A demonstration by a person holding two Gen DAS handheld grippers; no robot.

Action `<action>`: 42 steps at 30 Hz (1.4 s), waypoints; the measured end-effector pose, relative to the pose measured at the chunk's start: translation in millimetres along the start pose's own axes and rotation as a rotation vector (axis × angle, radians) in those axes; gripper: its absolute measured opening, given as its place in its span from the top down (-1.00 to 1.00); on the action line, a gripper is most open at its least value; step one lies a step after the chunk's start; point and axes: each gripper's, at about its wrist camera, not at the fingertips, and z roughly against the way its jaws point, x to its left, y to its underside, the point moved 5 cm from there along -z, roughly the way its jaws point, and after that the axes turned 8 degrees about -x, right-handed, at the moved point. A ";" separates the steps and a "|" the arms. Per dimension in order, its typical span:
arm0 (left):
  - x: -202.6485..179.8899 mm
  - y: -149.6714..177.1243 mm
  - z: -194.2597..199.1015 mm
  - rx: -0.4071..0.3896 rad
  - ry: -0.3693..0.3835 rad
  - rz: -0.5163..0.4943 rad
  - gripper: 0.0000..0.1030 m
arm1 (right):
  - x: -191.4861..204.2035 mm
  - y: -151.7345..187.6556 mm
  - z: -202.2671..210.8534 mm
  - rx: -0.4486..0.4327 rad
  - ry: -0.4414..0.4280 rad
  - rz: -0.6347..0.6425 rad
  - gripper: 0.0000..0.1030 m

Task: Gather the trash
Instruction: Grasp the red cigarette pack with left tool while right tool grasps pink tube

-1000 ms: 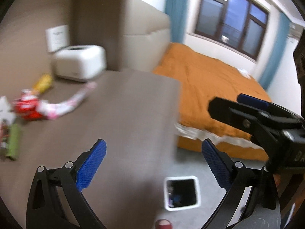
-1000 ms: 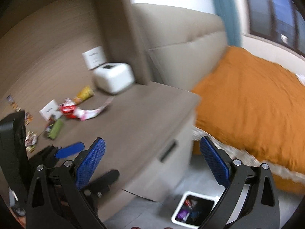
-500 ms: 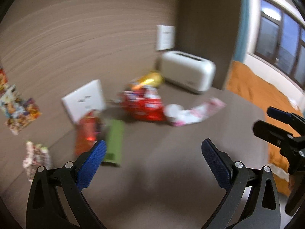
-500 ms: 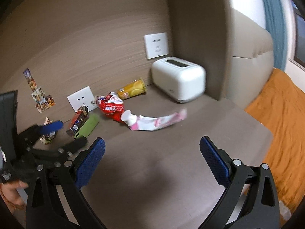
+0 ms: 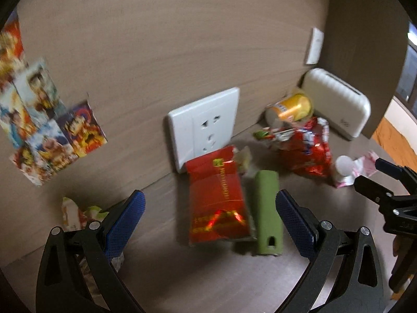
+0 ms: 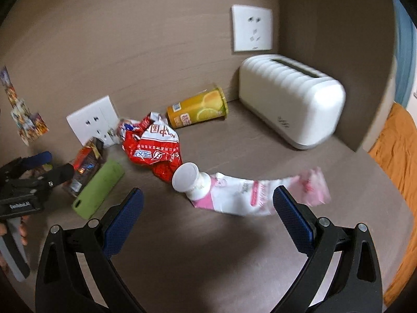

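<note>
Both tongs, left [image 5: 209, 217] and right [image 6: 207, 212], hover spread above litter.

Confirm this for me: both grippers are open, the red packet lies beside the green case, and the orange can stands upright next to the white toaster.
One thing is wrong: the orange can is not upright. It lies on its side, as the right wrist view shows. The rest holds: the left gripper and right gripper are open, the red packet lies beside the green case, and the can is next to the white toaster.
</note>
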 end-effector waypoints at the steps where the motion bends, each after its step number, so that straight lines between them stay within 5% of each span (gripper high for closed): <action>1: 0.8 0.8 -4.9 0.009 0.006 0.005 -0.91 | 1.6 -0.4 -6.7 0.007 0.009 0.020 -0.78; 4: 4.4 3.9 -19.7 0.046 0.041 0.028 -0.88 | 8.5 0.8 -26.6 0.047 0.026 0.096 -0.46; 9: 5.3 7.6 -37.0 0.086 0.073 0.032 -0.43 | 14.6 5.1 -43.4 0.091 0.015 0.171 0.11; 13: 0.5 11.3 -39.9 0.097 0.128 0.046 -0.05 | 19.9 10.4 -41.9 0.094 0.010 0.201 0.18; 29: -29.5 7.3 35.7 0.015 0.171 -0.024 -0.02 | 12.4 8.7 42.8 0.009 -0.024 0.065 0.31; 37: -96.3 22.2 87.7 0.003 0.284 -0.146 -0.03 | -11.1 6.6 114.4 -0.076 0.014 -0.019 0.34; 40: -133.9 33.6 102.6 0.010 0.362 -0.194 -0.03 | -25.2 13.3 139.9 -0.102 0.046 -0.039 0.47; 42: -157.1 42.1 109.4 0.018 0.410 -0.222 -0.03 | -36.0 20.0 156.3 -0.118 0.077 -0.056 0.94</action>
